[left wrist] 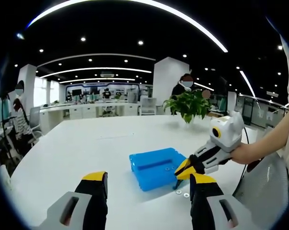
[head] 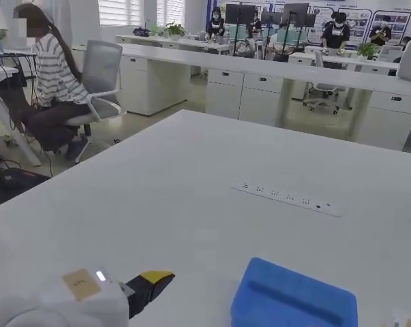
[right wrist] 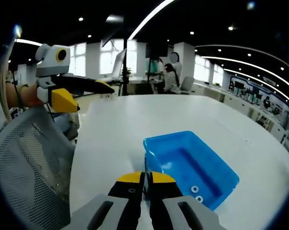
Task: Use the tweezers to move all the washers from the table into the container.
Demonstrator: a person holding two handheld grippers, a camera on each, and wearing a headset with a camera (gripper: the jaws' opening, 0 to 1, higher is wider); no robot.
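White counter (head: pixel 191 191) carries the blue container (right wrist: pixel 192 167), directly ahead of the right hand-held gripper (right wrist: pixel 146 176), whose jaws are clamped on thin tweezers (left wrist: pixel 175 183). Left hand-held gripper (left wrist: pixel 148 177) stands raised to its left, jaws apart. Two washers (right wrist: pixel 194 189) lie inside the container; two loose washers (left wrist: pixel 178 192) lie on the counter beneath the tweezers.

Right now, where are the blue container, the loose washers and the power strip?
Blue container (right wrist: pixel 192 165): right gripper view, bare inner floor.
Loose washers (left wrist: pixel 179 192): left gripper view, one washer on the table.
Power strip (head: pixel 287 198): head view, its middle.

Head view looks forward across the table (head: pixel 191 191); all 3 views share the nearby container (left wrist: pixel 154 168).
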